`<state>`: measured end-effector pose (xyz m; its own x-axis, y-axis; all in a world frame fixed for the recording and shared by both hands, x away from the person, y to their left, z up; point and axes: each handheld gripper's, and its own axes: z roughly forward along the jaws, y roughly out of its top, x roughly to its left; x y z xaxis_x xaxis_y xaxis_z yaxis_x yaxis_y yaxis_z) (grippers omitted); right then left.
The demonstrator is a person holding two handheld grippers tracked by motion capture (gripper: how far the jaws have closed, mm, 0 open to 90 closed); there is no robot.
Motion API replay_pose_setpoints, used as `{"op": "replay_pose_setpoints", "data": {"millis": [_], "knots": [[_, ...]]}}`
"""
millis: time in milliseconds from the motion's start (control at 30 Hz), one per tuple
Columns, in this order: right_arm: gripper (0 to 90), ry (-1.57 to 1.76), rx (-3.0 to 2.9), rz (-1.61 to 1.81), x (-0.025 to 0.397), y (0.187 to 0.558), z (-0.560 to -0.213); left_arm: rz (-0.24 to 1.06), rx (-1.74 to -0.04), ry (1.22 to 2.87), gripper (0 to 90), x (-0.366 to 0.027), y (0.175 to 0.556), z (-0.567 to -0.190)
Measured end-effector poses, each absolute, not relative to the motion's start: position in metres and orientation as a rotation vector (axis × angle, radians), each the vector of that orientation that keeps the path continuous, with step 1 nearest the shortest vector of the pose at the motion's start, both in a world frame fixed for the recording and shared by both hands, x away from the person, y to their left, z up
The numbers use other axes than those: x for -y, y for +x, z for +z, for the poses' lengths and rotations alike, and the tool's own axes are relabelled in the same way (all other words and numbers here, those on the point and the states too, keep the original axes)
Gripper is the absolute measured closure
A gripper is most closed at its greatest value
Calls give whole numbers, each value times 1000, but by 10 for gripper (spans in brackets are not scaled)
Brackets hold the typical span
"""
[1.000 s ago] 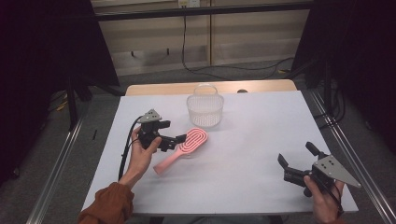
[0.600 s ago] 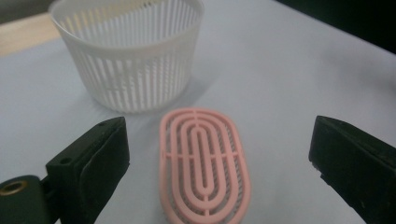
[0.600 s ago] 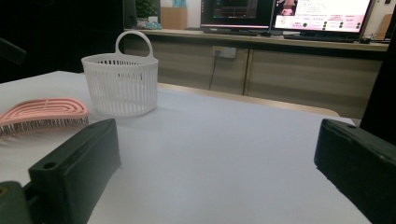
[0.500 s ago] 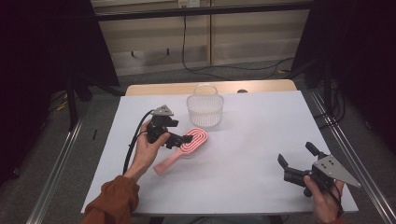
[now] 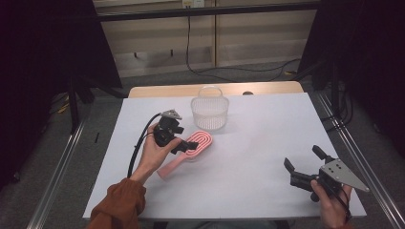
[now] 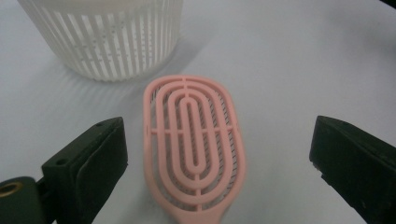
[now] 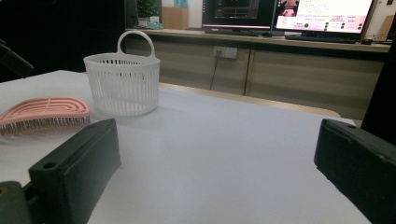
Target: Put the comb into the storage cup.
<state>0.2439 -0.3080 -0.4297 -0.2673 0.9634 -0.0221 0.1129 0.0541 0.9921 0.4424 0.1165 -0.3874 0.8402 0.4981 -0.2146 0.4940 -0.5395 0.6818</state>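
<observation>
Left gripper (image 5: 184, 143) is spread wide and holding nothing; in the left gripper view the pink brush (image 6: 194, 142) sits dead centre between its 2 jaws, no contact on either side. Brush lies flat on the white table (image 5: 267, 143), bristles down, head just short of the white slotted basket (image 5: 209, 112) and not touching it as far as I can tell. Long axis runs from the head near the basket back toward me and to the left, handle end under my left hand (image 5: 155, 152), so the jaws straddle it across the width, which looks like the right line for a pinch. Right gripper (image 5: 305, 168) is also wide open and empty, parked well apart near the table's near right corner, so left is clearly the nearer one. Count: 1 brush, 1 basket, 2 grippers.
</observation>
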Motion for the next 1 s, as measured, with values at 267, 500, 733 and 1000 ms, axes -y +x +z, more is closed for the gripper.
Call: {"op": "replay_pose_setpoints", "data": {"millis": [267, 500, 733, 1000], "knots": [[0, 1128, -1518, 1312, 308, 244, -430, -6, -725, 2287, 54, -111, 445, -393], [0, 1128, -1523, 1311, 308, 245, -430, -11, -744, 2365, 55, -105, 456, -398], [0, 1128, -1531, 1308, 308, 245, -430, -24, -795, 2388, 61, -100, 466, -406], [0, 1131, -1533, 1308, 307, 245, -431, -33, -757, 2424, 56, -90, 462, -409]]}}
